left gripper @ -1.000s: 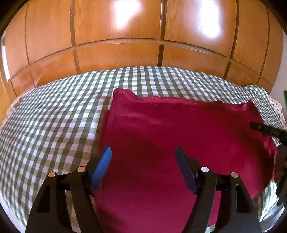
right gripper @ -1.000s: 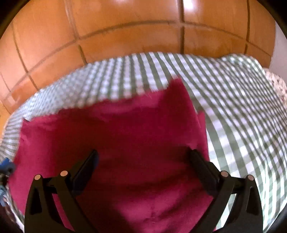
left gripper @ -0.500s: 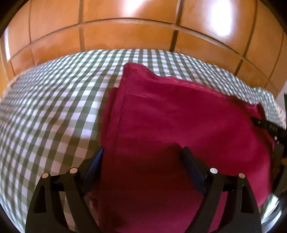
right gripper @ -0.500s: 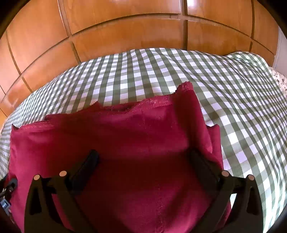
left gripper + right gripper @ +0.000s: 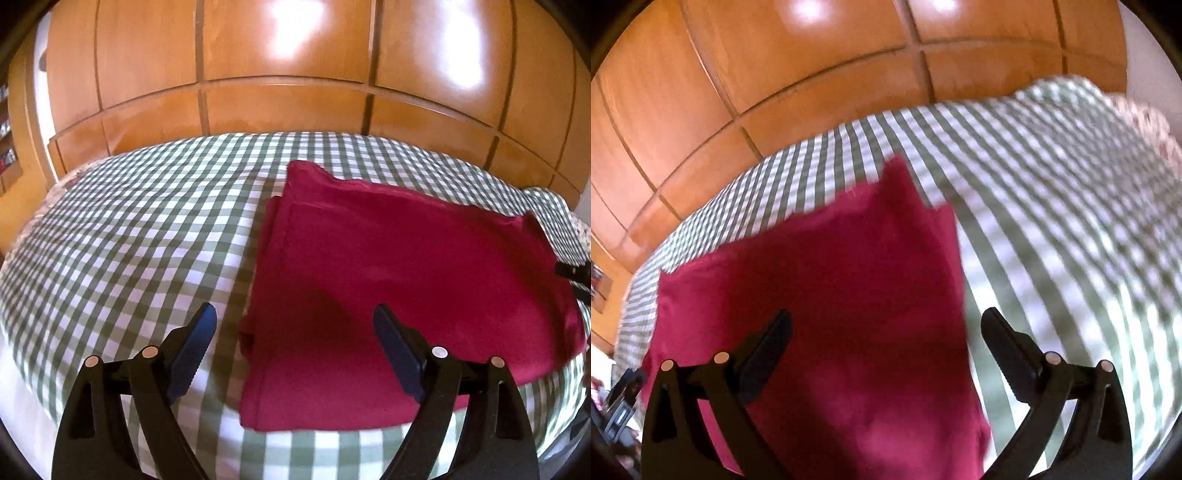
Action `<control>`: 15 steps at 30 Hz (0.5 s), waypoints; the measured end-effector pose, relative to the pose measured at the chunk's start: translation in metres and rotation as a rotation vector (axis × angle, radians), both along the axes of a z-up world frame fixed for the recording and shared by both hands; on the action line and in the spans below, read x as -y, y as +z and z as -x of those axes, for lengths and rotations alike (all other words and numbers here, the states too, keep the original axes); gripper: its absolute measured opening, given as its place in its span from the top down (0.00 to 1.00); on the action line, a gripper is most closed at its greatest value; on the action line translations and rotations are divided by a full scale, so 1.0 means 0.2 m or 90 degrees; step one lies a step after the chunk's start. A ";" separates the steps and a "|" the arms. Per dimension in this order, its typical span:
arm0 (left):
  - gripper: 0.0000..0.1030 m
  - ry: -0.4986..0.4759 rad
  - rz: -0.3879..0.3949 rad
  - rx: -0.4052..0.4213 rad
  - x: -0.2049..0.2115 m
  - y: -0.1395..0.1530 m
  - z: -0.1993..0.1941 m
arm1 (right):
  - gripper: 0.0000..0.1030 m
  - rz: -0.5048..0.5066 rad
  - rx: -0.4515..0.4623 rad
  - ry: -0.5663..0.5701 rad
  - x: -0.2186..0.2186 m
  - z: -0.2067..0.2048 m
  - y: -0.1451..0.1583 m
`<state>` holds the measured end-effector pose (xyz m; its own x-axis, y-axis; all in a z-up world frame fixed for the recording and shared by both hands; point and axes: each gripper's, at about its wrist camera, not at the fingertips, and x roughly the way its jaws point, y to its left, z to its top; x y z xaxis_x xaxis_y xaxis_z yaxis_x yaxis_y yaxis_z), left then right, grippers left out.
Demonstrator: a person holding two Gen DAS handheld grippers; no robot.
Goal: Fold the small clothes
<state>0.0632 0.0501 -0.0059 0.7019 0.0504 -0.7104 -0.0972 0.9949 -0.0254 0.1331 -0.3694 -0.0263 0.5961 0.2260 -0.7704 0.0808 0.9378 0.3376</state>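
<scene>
A dark red garment (image 5: 399, 280) lies folded flat on the green-and-white checked cloth (image 5: 129, 251). My left gripper (image 5: 291, 332) hovers open over the garment's near left corner, its blue fingers (image 5: 195, 339) wide apart with nothing pressed between them. In the right wrist view the same red garment (image 5: 831, 314) fills the lower left, blurred. My right gripper (image 5: 886, 336) is open above the garment's right edge, one black finger over the fabric and the other over the checked cloth (image 5: 1052, 221). The tip of the right gripper shows at the far right edge of the left wrist view.
A glossy wooden panelled wardrobe (image 5: 295, 74) rises right behind the checked surface. The cloth's edge drops off at the left (image 5: 44, 206) and at the far right (image 5: 1145, 110). Part of the left gripper tool (image 5: 624, 398) shows at the lower left.
Both grippers have drawn outward toward the garment's side edges. The left gripper now straddles the left corner, the right one the right edge. The garment has stayed lying flat.
</scene>
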 end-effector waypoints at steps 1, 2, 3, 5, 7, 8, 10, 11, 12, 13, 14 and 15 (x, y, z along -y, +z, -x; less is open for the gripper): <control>0.17 -0.004 -0.002 0.003 0.02 0.00 0.01 | 0.02 -0.012 -0.007 0.005 0.00 0.03 -0.02; 0.17 -0.009 -0.003 0.004 0.03 0.01 0.02 | 0.02 -0.028 -0.017 0.009 0.01 0.07 -0.05; 0.17 -0.016 -0.003 0.004 0.05 0.02 0.03 | 0.02 -0.048 -0.023 0.011 0.01 0.11 -0.07; 0.17 -0.029 -0.005 0.009 0.08 0.04 0.05 | 0.02 -0.068 0.000 0.019 -0.01 0.20 -0.07; 0.17 -0.043 -0.012 0.018 0.10 0.06 0.07 | 0.02 -0.094 0.007 0.023 -0.02 0.25 -0.07; 0.17 -0.049 -0.014 0.019 0.11 0.07 0.08 | 0.02 -0.103 0.011 0.022 -0.02 0.26 -0.06; 0.17 -0.060 -0.012 0.024 0.13 0.08 0.10 | 0.08 -0.118 0.017 0.025 -0.03 0.29 -0.05; 0.17 -0.064 -0.012 0.028 0.14 0.09 0.10 | 0.22 -0.120 0.014 0.022 -0.04 0.28 -0.05; 0.17 -0.069 -0.012 0.030 0.15 0.10 0.11 | 0.40 -0.124 0.007 0.023 -0.05 0.28 -0.04; 0.17 -0.076 -0.011 0.032 0.16 0.10 0.12 | 0.47 -0.132 -0.001 0.028 -0.06 0.27 -0.05; 0.17 -0.082 -0.009 0.035 0.17 0.11 0.13 | 0.59 -0.136 -0.008 0.031 -0.06 0.27 -0.06; 0.17 -0.086 -0.008 0.037 0.17 0.11 0.13 | 0.64 -0.135 -0.014 0.032 -0.07 0.27 -0.07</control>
